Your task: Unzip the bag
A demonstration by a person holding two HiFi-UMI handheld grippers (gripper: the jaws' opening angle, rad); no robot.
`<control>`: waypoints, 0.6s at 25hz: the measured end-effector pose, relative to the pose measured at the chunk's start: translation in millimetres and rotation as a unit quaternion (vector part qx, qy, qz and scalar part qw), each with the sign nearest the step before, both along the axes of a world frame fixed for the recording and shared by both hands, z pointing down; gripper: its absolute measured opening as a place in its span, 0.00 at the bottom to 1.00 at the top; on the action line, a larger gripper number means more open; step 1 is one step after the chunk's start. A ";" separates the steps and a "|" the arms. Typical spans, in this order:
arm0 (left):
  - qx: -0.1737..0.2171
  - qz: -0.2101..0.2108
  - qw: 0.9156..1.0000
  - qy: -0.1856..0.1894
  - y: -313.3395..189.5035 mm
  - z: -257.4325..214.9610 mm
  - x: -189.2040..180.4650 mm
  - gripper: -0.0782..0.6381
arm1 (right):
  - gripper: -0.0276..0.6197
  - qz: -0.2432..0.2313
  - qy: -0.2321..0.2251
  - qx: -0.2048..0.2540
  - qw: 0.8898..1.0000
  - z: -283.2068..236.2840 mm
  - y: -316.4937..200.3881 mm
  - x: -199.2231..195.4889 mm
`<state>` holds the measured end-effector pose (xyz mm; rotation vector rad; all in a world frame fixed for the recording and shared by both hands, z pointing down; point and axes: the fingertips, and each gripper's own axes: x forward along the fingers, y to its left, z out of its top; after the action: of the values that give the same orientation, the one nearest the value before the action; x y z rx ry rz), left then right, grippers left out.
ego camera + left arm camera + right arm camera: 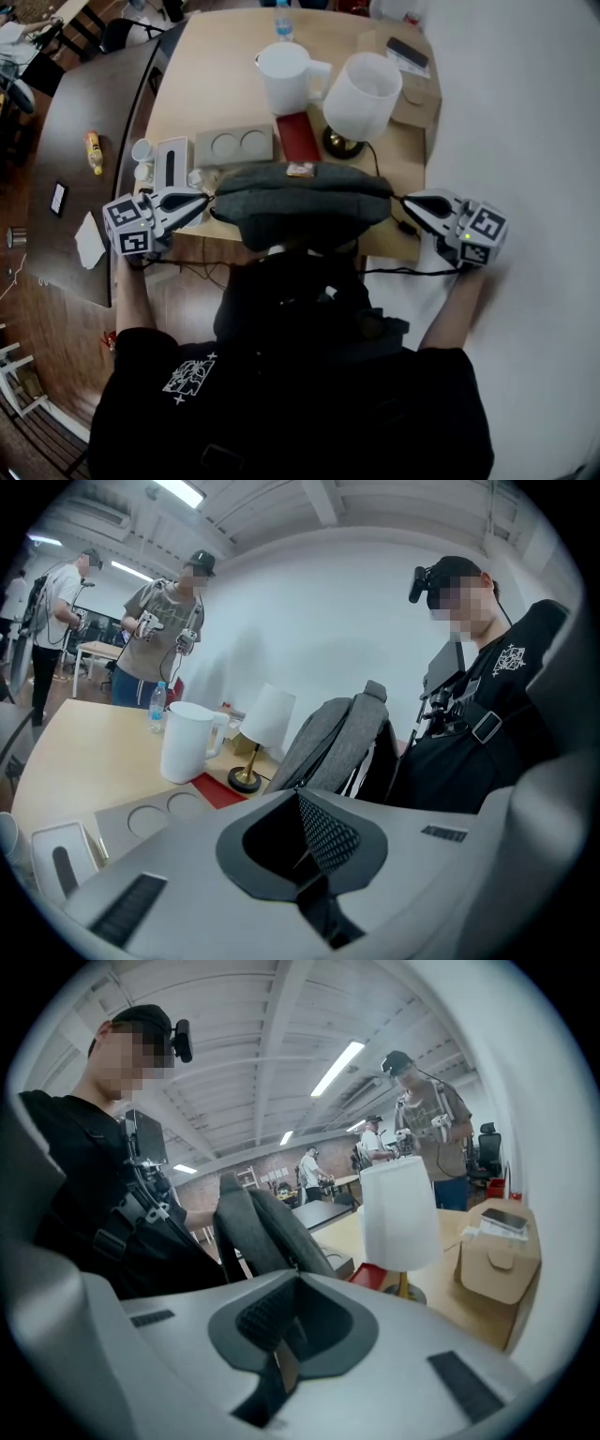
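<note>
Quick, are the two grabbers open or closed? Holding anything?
Left gripper: closed, at the grey fabric bag; grip unclear.
Right gripper: closed, at the bag's other end; grip unclear.

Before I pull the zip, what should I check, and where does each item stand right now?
1. Bag upright between the grippers, at the table's near edge: ok.
2. Left gripper at the bag's left end, jaws together: ok.
3. Right gripper at the bag's right end, jaws together: ok.
4. Zip pull caught in either gripper's jaws: cannot tell.
5. Bag resting on a firm support: cannot tell.
6. Room behind the bag: not ok; the lamp and jug stand close.
</note>
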<state>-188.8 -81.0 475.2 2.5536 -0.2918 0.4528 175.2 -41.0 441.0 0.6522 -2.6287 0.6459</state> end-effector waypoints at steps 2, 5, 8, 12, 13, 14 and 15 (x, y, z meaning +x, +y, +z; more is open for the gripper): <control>-0.011 -0.007 1.000 0.003 -1.5 9.3 -1.3 0.11 | 0.07 0.004 -0.001 -0.004 1.000 5.5 -0.4 1.4; -0.023 -0.011 1.000 -0.013 -3.0 25.3 2.9 0.11 | 0.07 0.006 0.012 -0.015 1.000 20.0 -2.6 3.3; -0.029 -0.004 0.999 -0.034 -2.4 41.1 6.3 0.11 | 0.07 0.009 0.022 -0.030 0.999 41.1 -3.9 5.2; -0.031 -0.005 0.998 -0.051 0.3 58.2 7.3 0.11 | 0.07 0.011 0.021 -0.046 0.999 60.0 -2.9 0.6; -0.030 -0.004 0.998 -0.056 0.3 61.5 8.0 0.11 | 0.07 0.012 0.021 -0.049 0.999 63.9 -3.3 0.2; -0.028 -0.004 0.998 -0.061 -0.7 65.0 8.5 0.11 | 0.07 0.013 0.022 -0.052 0.998 67.6 -4.2 0.2; -0.027 -0.003 0.997 -0.066 -2.2 68.9 9.1 0.11 | 0.07 0.014 0.025 -0.055 0.998 71.1 -5.4 0.2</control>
<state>-179.7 -83.2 544.0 2.4740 -0.3311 0.6210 175.3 -46.5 512.2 0.6648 -2.5222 0.7681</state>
